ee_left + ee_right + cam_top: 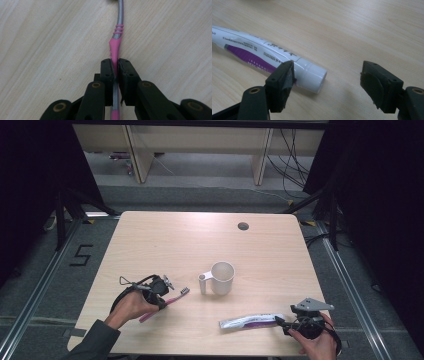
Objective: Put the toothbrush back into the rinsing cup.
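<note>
A pink and grey toothbrush point(115, 45) lies on the wooden table point(165, 235), its head toward the cup. My left gripper point(116, 68) is shut on its handle, the pads pressing the pink part from both sides; in the high view this gripper point(164, 296) is at the front left. A white and purple toothpaste tube point(262, 57) lies at the front right point(250, 321). My right gripper point(327, 80) stands open at the tube's cap end, the cap just inside its left finger point(282, 82), not touched. In the high view my right gripper point(281, 324) sits by the tube's right end.
A white cup point(220, 278) with a handle stands upright in the middle of the table, between the toothbrush and the tube. A round cable hole point(243, 226) is at the table's far side. Dark curtains flank the table.
</note>
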The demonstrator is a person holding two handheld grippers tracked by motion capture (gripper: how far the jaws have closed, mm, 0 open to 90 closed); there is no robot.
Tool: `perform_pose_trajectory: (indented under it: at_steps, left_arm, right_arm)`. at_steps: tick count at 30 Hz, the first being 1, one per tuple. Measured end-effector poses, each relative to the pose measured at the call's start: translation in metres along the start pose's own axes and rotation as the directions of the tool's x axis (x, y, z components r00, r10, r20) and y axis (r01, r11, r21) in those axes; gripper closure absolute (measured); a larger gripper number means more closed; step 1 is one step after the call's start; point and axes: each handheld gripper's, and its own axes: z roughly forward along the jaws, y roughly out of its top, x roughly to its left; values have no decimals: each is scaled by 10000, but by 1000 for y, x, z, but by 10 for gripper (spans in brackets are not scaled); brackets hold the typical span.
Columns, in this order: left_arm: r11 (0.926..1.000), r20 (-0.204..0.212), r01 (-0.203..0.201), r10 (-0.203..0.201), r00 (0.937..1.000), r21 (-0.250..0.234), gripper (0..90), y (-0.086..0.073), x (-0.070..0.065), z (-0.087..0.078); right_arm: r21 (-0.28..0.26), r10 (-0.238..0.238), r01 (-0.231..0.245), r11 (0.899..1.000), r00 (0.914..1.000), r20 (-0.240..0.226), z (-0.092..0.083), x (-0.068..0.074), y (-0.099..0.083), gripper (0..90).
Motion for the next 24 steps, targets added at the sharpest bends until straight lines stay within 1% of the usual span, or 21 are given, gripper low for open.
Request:
perform_pose_trajectory:
  at_steps: [1,2,3,4,5,6,7,8,9,10,17,20,21,22,23,24]
  left_arm:
    - [10000,7,3,-3,10000,88,816,1,0,0]
    - [9998,28,-9,8,10000,190,815,1,0,1]
    - [9997,20,-49,49,10000,240,814,2,0,1]
    - [9995,36,-64,63,10000,302,814,3,1,1]
    - [9993,43,-17,15,10000,360,815,3,0,1]
    - [9991,64,-43,41,10000,411,816,4,1,1]
    - [9989,66,-71,68,10000,458,818,4,1,1]
    - [9962,126,-306,297,9995,819,820,6,3,1]
    - [9962,126,-306,297,9995,819,823,6,3,1]
    - [9962,126,-306,297,9995,819,823,6,3,1]
    - [9923,151,-495,481,9987,1139,826,9,5,2]
    - [9896,142,-645,632,9979,1285,827,11,4,2]
    - [9890,128,-650,639,9979,1329,827,11,4,2]
    - [9879,104,-686,678,9976,1389,827,12,4,2]
    - [9874,115,-653,643,9979,1440,827,12,3,2]
    - [9866,112,-659,649,9978,1496,827,13,3,2]
  right_arm:
    - [-33,35,-35,10000,9998,175,-1,1,0,285]
    - [107,182,-184,9998,9996,227,-2,2,0,284]
    - [45,353,-353,9994,9993,119,0,4,-1,285]
    - [45,353,-353,9994,9993,119,0,4,-1,285]
    - [96,177,-179,9998,9996,215,-2,2,0,286]
    - [-18,4,-3,10000,9999,137,-1,1,0,286]
    - [-4,26,-26,10000,9998,190,-1,1,0,286]
    - [64,187,-189,9998,9996,203,-2,2,0,286]
    - [64,187,-189,9998,9996,203,-2,2,0,286]
    - [113,474,-476,9988,9988,130,-2,5,0,286]
    - [107,445,-447,9989,9989,121,-1,4,0,288]
    - [111,456,-458,9989,9989,134,-2,5,0,288]
    - [41,366,-367,9993,9993,100,-1,4,0,288]
    - [121,463,-465,9988,9988,124,-1,5,0,288]
    - [23,205,-206,9998,9997,167,0,4,-1,288]
    - [98,229,-231,9997,9996,146,-1,4,0,289]
